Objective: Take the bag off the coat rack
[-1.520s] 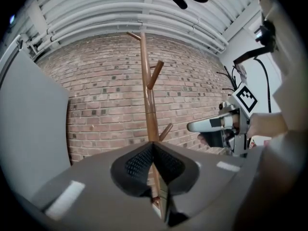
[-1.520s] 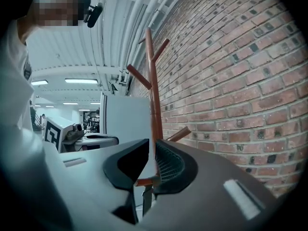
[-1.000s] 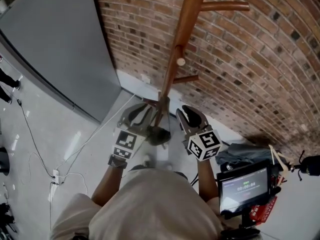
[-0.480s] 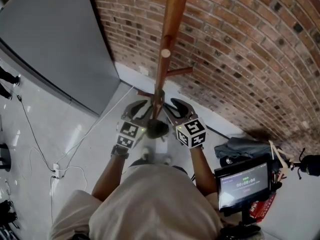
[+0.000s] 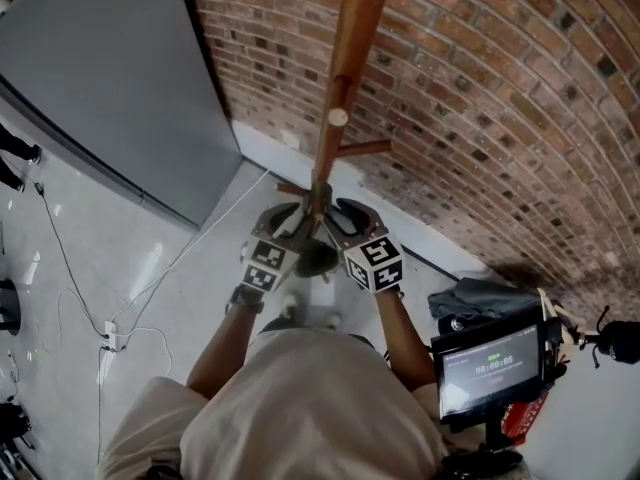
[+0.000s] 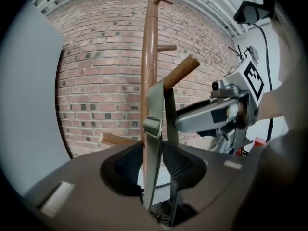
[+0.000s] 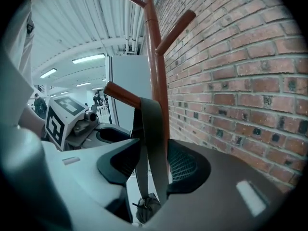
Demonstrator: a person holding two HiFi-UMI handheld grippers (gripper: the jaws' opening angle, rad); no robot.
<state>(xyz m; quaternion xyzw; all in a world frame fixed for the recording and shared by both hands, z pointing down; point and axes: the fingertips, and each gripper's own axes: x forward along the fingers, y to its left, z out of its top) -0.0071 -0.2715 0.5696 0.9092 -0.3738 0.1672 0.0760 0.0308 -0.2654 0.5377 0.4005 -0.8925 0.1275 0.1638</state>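
Grey strap [image 6: 154, 124] runs loose between the jaws of my left gripper [image 6: 153, 163] and my right gripper [image 7: 153, 166]; both pairs have just been opening and stand wide. Below, the dark bag [image 7: 146, 209] hangs mostly hidden, contents unseen, its strap over a peg [image 7: 122, 94] on the rack [image 5: 345, 58].

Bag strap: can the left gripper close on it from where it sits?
Probably yes. The left gripper, whose jaws have just been opening, has the strap hanging between them with nothing in front; only the rack's post stands close behind.
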